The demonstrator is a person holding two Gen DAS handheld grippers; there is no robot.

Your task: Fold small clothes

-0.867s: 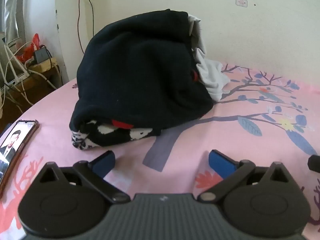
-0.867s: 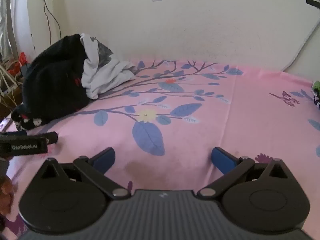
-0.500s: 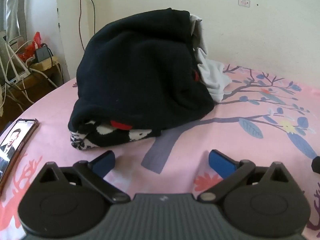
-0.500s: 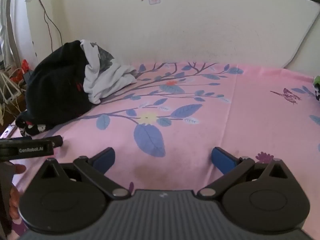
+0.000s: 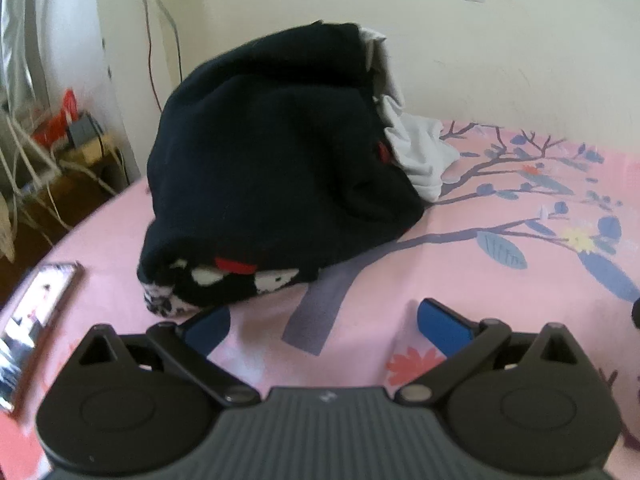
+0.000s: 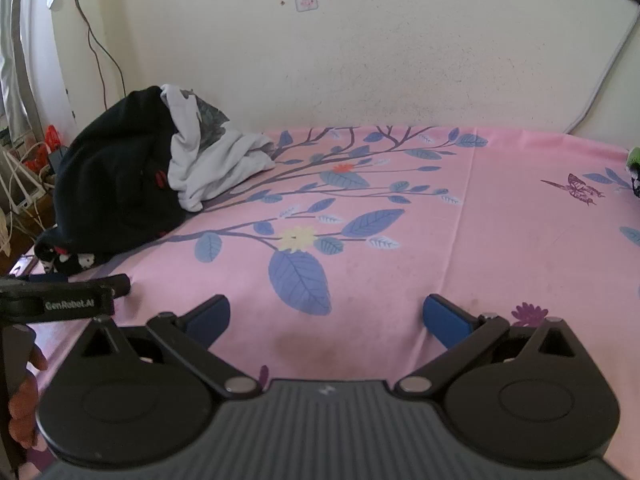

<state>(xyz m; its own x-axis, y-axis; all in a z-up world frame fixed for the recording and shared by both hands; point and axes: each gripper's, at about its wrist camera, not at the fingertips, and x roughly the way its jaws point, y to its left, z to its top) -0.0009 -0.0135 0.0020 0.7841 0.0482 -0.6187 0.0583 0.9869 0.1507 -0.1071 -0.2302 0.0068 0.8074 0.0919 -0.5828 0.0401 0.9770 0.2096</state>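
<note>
A heap of clothes lies on the pink floral bedsheet [image 5: 500, 280]: a black garment [image 5: 276, 160] on top, a white garment [image 5: 420, 156] behind it on the right, and a black-and-white patterned piece [image 5: 240, 284] under its front edge. My left gripper [image 5: 324, 320] is open and empty, just in front of the heap, its left fingertip close to the patterned piece. My right gripper [image 6: 326, 312] is open and empty over the bare sheet [image 6: 400, 220], well to the right of the heap [image 6: 116, 176]. The left gripper's body [image 6: 60, 300] shows at the right wrist view's left edge.
A phone [image 5: 36, 320] lies on the sheet left of my left gripper. Cables and a low wooden stand [image 5: 60, 152] sit beyond the bed's left edge. A wall [image 6: 360, 60] runs along the bed's far side. A green object [image 6: 633, 168] lies at the far right.
My left gripper has moved closer to the heap, which is now larger in view. The right gripper has shifted slightly forward and right. Both stay open.
</note>
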